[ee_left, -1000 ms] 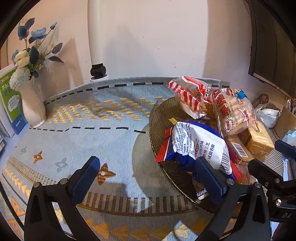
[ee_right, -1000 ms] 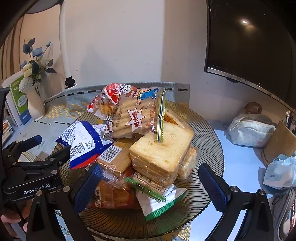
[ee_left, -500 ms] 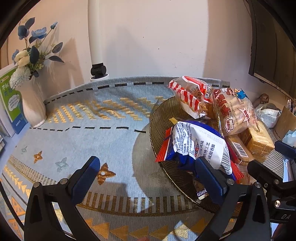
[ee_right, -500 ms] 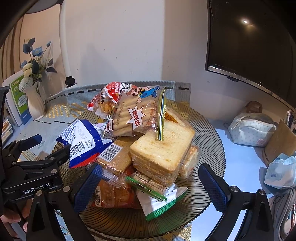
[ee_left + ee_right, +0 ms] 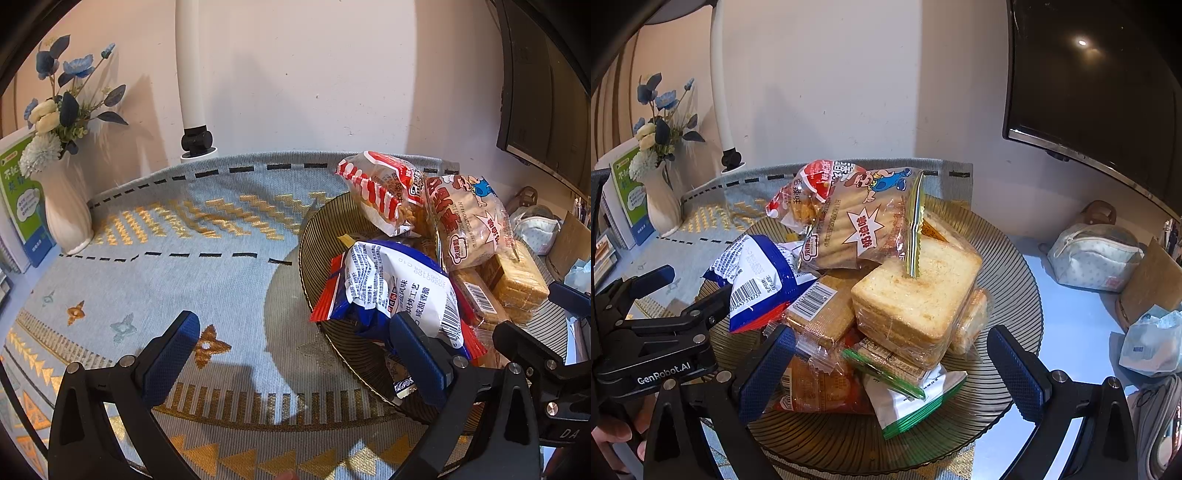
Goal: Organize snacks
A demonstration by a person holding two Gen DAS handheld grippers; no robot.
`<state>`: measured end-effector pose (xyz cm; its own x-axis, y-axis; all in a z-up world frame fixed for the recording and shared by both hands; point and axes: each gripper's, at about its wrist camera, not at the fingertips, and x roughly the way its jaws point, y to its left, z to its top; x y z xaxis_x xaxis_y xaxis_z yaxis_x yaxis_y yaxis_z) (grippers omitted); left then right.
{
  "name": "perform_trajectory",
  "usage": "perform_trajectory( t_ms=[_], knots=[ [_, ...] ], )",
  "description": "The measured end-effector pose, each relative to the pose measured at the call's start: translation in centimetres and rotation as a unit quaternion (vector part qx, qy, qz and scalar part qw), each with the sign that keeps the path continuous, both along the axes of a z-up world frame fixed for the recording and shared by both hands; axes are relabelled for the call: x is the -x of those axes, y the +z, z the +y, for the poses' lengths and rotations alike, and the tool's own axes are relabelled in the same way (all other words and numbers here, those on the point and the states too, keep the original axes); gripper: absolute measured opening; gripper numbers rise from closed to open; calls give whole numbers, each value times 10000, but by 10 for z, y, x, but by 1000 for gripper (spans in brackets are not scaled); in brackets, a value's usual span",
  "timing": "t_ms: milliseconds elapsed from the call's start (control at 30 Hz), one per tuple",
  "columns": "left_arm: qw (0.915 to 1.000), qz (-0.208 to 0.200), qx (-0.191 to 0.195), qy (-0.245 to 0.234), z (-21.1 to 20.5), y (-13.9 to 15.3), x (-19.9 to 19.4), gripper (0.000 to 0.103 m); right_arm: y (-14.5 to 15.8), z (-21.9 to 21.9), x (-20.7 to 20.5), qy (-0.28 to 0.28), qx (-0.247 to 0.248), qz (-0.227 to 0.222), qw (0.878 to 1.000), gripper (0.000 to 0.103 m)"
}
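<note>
A dark ribbed glass plate (image 5: 306,251) (image 5: 1015,266) holds a heap of snacks. On it lie a blue-and-white packet (image 5: 391,284) (image 5: 757,273), a red-striped packet (image 5: 373,188) (image 5: 801,199), a cartoon biscuit packet (image 5: 469,225) (image 5: 857,229), wrapped bread slices (image 5: 517,280) (image 5: 916,295), a barcoded cracker pack (image 5: 820,310) and a green-edged packet (image 5: 912,402). My left gripper (image 5: 295,343) (image 5: 687,288) stands open at the plate's left rim, its right finger under the blue packet. My right gripper (image 5: 892,354) (image 5: 543,314) hangs open over the plate's near side, holding nothing.
The plate sits on a blue patterned cloth (image 5: 166,258). A white vase of flowers (image 5: 66,206), a green book (image 5: 18,199) and a white lamp pole (image 5: 190,74) stand at the back left. A monitor (image 5: 1089,74), pouch (image 5: 1097,254) and tissue pack (image 5: 1152,339) are to the right.
The right wrist view has drifted very slightly. Both grippers stay open and no snack has moved.
</note>
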<state>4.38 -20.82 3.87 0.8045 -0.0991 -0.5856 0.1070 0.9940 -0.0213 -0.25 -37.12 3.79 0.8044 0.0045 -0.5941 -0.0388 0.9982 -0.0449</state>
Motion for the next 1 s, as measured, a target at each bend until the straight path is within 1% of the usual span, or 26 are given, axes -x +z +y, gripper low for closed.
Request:
perform_trajectory(
  t_ms=[533,867,1000],
  knots=[
    [10000,11,19,12,0,-1,-1,102,-1,0,0,-1,15,36,10000,103],
    [10000,5,5,20,0,-1,-1,102,-5,4,-3,-23,182,108,9998,103],
    [10000,0,4,24,0,-1,-1,102,-3,2,-2,-9,94,71,9999,103]
  ],
)
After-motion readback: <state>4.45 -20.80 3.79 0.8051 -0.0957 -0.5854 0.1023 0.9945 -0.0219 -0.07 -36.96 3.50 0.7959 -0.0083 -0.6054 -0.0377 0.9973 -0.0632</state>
